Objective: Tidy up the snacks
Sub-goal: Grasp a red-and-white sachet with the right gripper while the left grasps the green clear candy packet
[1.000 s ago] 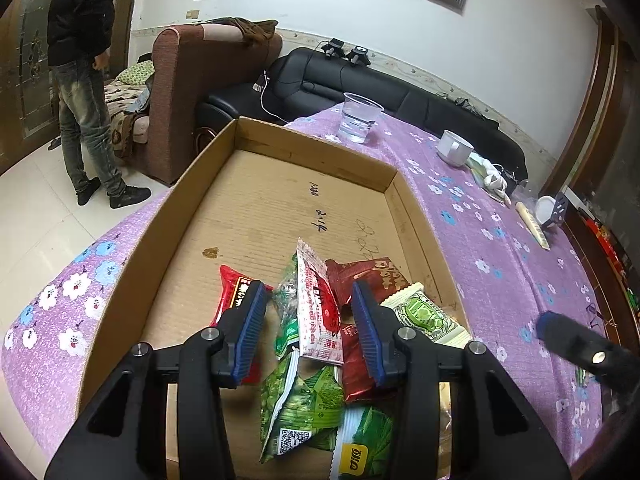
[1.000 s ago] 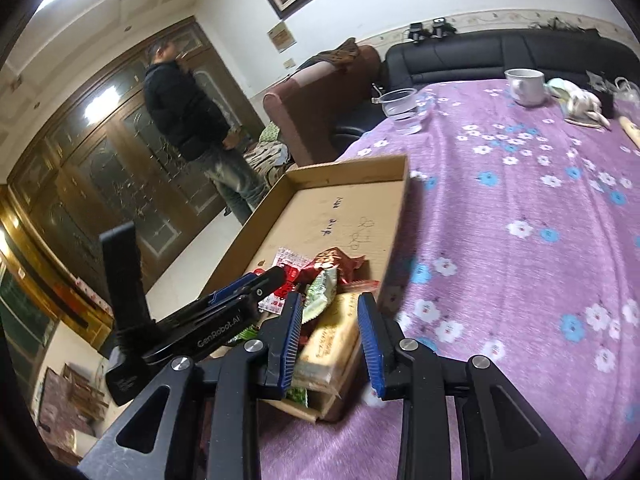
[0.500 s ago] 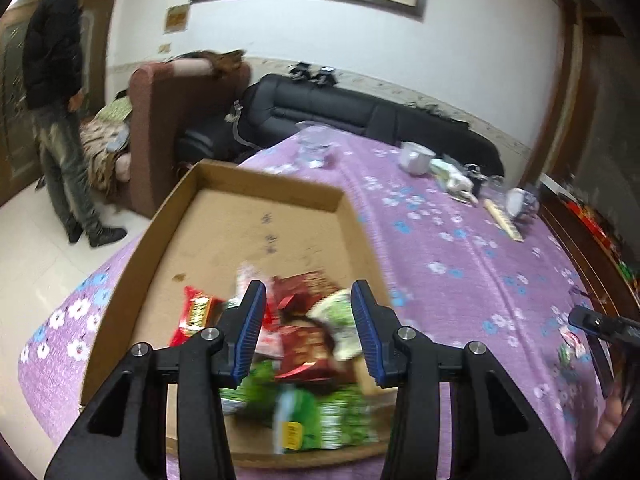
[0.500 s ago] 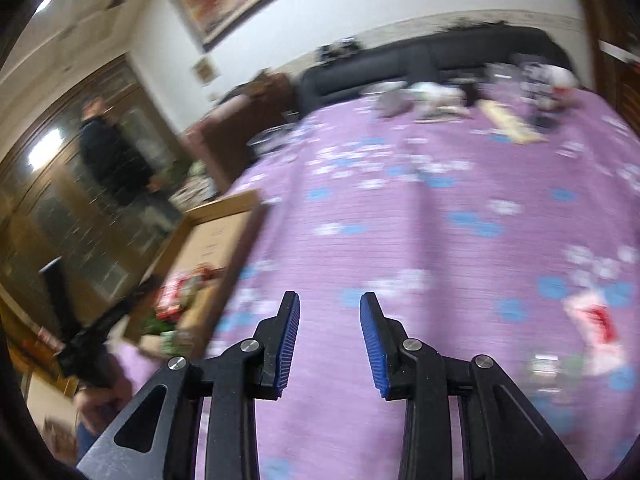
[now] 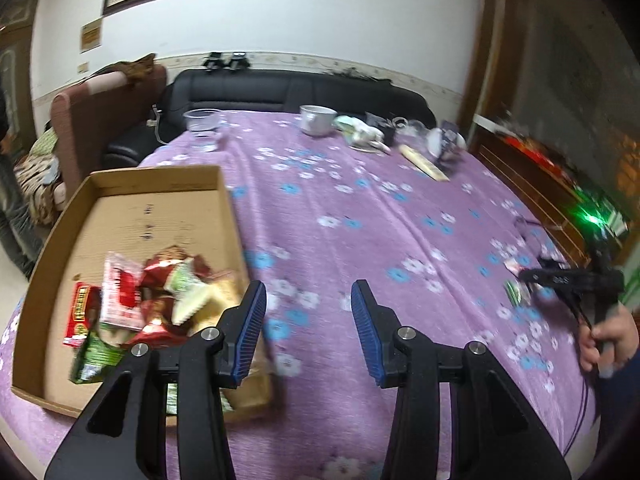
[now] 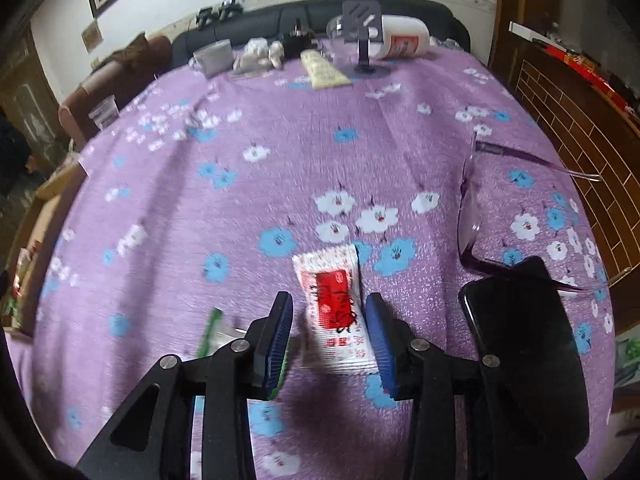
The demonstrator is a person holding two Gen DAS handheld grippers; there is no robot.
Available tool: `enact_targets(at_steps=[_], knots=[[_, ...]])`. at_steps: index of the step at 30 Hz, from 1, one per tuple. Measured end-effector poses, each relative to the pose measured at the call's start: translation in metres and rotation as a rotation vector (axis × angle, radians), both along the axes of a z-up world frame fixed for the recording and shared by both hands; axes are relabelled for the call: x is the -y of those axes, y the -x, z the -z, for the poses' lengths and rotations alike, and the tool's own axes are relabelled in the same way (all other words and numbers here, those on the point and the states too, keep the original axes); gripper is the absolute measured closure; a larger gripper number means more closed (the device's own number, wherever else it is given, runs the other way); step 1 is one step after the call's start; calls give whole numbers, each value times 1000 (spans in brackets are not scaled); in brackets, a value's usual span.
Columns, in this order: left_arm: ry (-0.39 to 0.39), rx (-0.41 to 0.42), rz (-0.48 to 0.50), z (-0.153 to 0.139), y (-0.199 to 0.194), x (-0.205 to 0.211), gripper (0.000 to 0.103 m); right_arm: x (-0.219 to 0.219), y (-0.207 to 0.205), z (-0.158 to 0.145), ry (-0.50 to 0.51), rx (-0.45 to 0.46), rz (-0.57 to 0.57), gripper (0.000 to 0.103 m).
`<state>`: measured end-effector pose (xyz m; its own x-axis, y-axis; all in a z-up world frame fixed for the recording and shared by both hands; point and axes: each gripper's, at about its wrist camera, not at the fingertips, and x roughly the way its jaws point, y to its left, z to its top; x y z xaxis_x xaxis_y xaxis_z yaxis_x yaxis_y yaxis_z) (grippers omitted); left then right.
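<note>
Swinging away from the cardboard box [image 5: 132, 216], both of my tools have moved off the snack pile since a second ago: my right hand-held gripper [image 6: 328, 336] has crossed the purple flowered worktop [image 6: 280, 152] and now sits low over a white sachet with a red label [image 6: 334, 300], while my left hand-held gripper [image 5: 308, 332] has drifted off the box and hangs over bare cloth just right of its wall. Both are spread wide and carry nothing. I judge this to be the reach for the next stray snack. The sachet lies flat on the cloth between the right tool's blue pads, its near end under the fingers, close to the right pad, with a gap on the left. A green-edged packet [image 6: 214, 334] lies just left of the left finger. Next I should settle lower, centre the sachet, and close, taking care not to catch the black phone [image 6: 520, 328] and the glasses [image 6: 472, 216] to the right. Collected snacks [image 5: 148, 300] already fill the box's near end.
</note>
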<state>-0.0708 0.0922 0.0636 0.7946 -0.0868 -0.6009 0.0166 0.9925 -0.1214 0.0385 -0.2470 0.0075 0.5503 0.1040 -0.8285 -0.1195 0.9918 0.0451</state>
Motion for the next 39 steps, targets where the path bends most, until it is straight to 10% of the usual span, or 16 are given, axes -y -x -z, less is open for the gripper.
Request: enact_targets(at_steps=[13,26,37,39], knots=[[-41,-22,91,8,0,30,61,-30,32,5,60,20,-51,72],[-26,-30,48,8,5,13,61,-180,49,-1,-77,3,-392,73],[59,-160,153,21,-8,37,60,-146,-7,-42,-210,129,-221,73],[18,-171,160,24,-9,47,44,-146,-13,-35,-250,129,-231,73]])
